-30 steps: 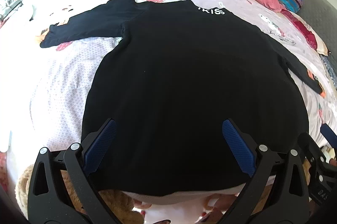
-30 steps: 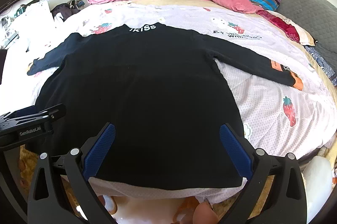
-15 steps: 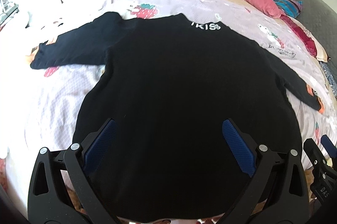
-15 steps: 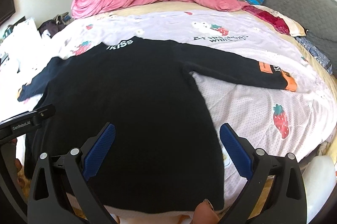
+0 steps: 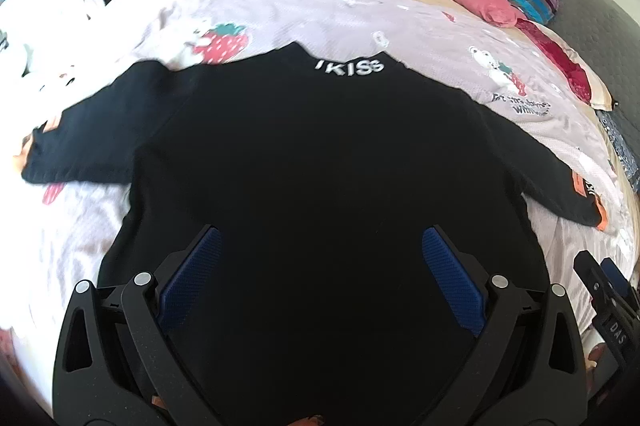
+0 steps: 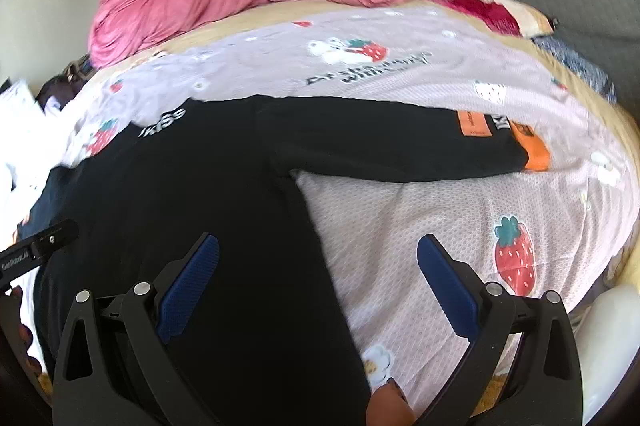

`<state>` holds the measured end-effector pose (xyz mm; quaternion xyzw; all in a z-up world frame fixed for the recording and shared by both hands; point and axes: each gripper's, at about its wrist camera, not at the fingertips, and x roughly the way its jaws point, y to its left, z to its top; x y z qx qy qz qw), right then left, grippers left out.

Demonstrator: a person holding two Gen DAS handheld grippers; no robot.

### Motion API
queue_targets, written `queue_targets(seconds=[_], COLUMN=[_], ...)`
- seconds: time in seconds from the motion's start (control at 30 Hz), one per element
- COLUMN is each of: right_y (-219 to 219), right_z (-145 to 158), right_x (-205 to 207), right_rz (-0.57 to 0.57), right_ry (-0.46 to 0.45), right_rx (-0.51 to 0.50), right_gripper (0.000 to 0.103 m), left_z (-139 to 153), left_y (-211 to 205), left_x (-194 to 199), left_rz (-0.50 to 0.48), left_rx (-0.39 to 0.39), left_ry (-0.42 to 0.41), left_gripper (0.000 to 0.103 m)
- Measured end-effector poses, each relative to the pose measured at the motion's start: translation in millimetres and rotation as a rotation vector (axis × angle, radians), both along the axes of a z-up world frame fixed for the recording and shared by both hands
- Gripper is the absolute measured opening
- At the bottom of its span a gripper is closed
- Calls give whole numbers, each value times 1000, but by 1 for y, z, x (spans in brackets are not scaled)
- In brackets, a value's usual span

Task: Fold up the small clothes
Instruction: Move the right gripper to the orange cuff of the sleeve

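Black top [image 5: 320, 166] flat on bed sheet [image 6: 440, 226], sleeves spread out. Left tongs [image 5: 320, 258] released, over its lower body. Right tongs [image 6: 318, 262] released, straddling top's right side edge and sheet.

White letters "IKISS" stand on the collar of the black sweater [image 5: 320, 162]. The bedsheet [image 6: 420, 218] carries dark printed words, too blurred to read. The orange sleeve patch [image 6: 474, 124] has unreadable lettering.
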<state>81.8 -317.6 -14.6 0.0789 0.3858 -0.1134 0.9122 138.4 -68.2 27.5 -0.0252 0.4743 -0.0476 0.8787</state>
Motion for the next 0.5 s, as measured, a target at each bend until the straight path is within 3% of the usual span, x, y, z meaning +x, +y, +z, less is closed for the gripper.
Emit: queue_targets(seconds=[0.5], right_y=[-85], right_z=[-13], right_x=[36], right_rz=[-222], right_ry=[44], right_rx=[46], right_gripper=[99], left_z=[-7], left_y=[-51], left_x=[58], left_rz=[-113], left_rx=[-23], left_ry=[37], left_gripper=[95])
